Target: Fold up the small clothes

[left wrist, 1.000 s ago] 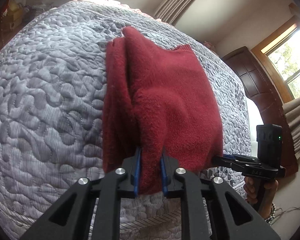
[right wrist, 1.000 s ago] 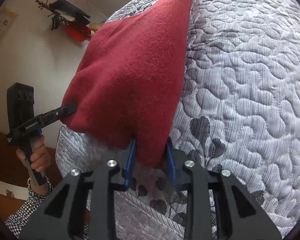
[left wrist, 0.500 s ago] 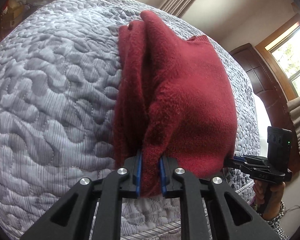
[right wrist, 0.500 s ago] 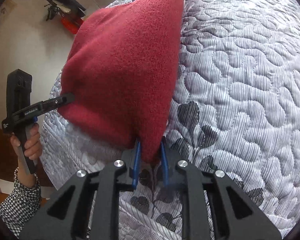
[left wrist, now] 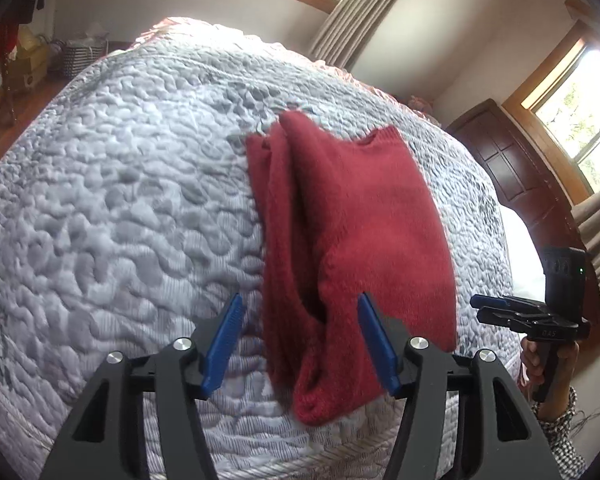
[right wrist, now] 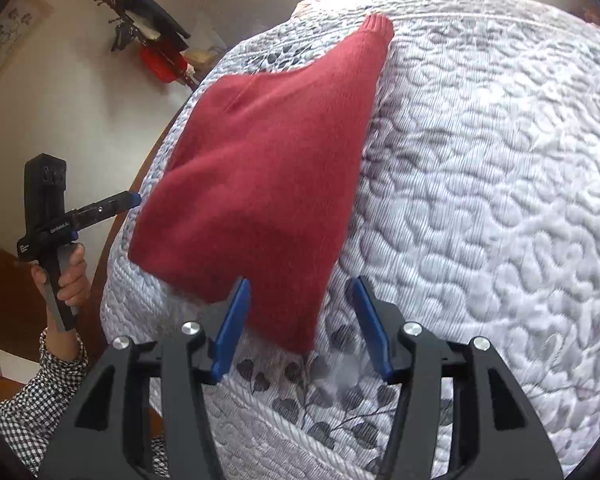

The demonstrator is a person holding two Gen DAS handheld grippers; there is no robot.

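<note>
We see the red sweater (left wrist: 356, 232) lying folded on the grey quilted bedspread (left wrist: 112, 208), filling the centre of the left wrist frame, with its near end bunched into thick layers that reach down to the lower middle of the picture. In the right wrist frame the same sweater (right wrist: 260, 176) spreads from the upper middle, where a ribbed cuff points up and right, down to the lower centre.

Our left tool (left wrist: 300, 344) stands wide open at the bottom of its frame, its blue pads on either side of the sweater's near end; whether either pad touches the cloth we cannot tell. Our right tool (right wrist: 300, 332) is likewise spread open at the bottom of its frame, the sweater's near corner hanging between the pads, gripped by neither.

Each camera catches the other tool at the frame edge: the right tool (left wrist: 500, 308) at the right edge, held in a hand (left wrist: 548, 368), and the left tool (right wrist: 134, 199) at the left edge, held in a hand (right wrist: 70, 276) with a checked sleeve (right wrist: 40, 384) below it.

A window (left wrist: 580, 108) with curtains sits at the upper right of the left wrist frame.
</note>
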